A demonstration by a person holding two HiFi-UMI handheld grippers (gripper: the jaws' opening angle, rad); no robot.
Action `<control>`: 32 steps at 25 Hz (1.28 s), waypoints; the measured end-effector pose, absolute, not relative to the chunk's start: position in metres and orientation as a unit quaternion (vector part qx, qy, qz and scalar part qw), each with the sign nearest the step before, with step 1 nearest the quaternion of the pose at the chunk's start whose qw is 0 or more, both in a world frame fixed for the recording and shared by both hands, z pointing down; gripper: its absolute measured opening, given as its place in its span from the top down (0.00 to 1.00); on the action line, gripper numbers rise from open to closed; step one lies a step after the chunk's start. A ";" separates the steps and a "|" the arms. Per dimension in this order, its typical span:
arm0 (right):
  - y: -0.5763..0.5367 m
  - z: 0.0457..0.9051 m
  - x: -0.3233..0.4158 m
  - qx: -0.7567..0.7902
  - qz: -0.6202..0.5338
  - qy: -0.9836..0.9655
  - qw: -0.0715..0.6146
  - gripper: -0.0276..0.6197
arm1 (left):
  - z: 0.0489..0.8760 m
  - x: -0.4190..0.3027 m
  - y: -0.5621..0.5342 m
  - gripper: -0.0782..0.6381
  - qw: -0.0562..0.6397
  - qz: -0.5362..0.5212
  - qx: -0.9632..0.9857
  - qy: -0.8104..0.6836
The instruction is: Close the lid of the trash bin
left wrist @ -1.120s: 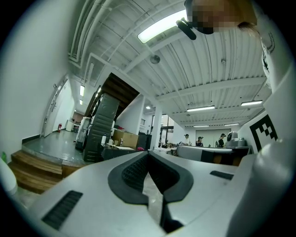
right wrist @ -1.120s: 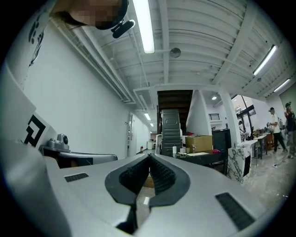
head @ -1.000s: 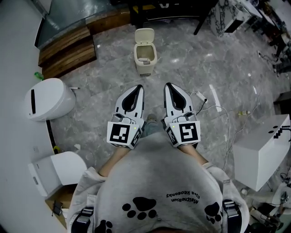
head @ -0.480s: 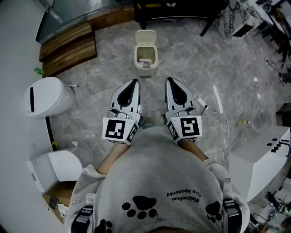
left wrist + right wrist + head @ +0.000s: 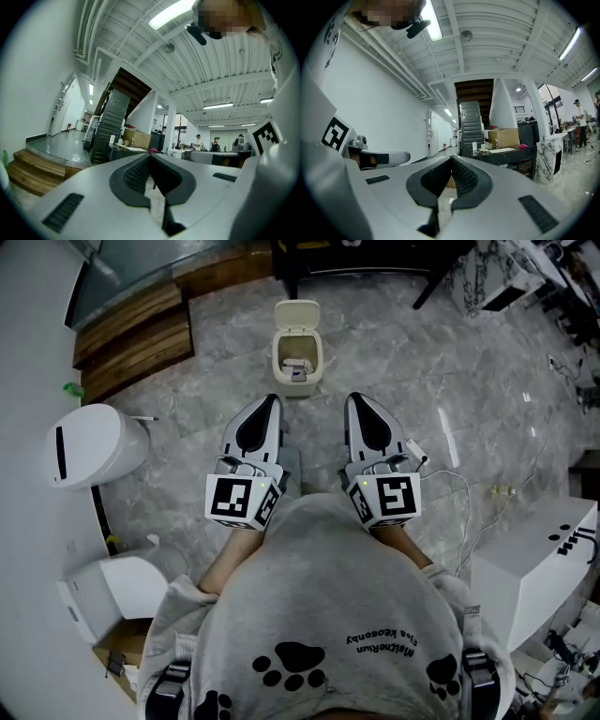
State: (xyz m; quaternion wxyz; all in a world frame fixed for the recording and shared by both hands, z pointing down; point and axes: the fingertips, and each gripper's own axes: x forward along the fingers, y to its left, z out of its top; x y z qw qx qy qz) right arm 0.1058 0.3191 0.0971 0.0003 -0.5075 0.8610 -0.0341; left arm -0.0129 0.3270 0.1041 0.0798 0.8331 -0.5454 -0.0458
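Pointing level and side by side, the left gripper (image 5: pixel 271 401) and right gripper (image 5: pixel 355 399) both have jaws pressed together on nothing. Ahead, between their tips, the trash bin (image 5: pixel 300 383) stands upright on the floor (image 5: pixel 422 362), mouth upward, its lid (image 5: pixel 296 313) raised on the far side

Trash bin (image 5: pixel 298 385) smooth cream plastic; floor (image 5: pixel 422 371) glossy grey marble; steps (image 5: pixel 131 343) wood; sweatshirt (image 5: pixel 328 596) grey cloth.
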 end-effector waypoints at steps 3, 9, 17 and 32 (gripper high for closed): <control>0.284 0.103 0.105 -0.513 -0.036 0.857 -0.001 0.93 | 0.111 -0.016 0.290 0.87 0.083 -0.043 0.836 -0.541; 0.190 0.103 0.087 -0.518 -0.040 0.855 0.006 0.93 | 0.115 -0.031 0.191 0.87 0.082 -0.033 0.849 -0.521; 0.068 0.095 0.050 -0.533 -0.032 0.846 -0.005 0.93 | 0.115 -0.056 0.063 0.87 0.088 -0.024 0.871 -0.483; -0.086 0.135 0.036 -0.519 -0.004 0.852 -0.072 0.93 | 0.153 -0.075 -0.090 0.87 0.102 -0.004 0.897 -0.431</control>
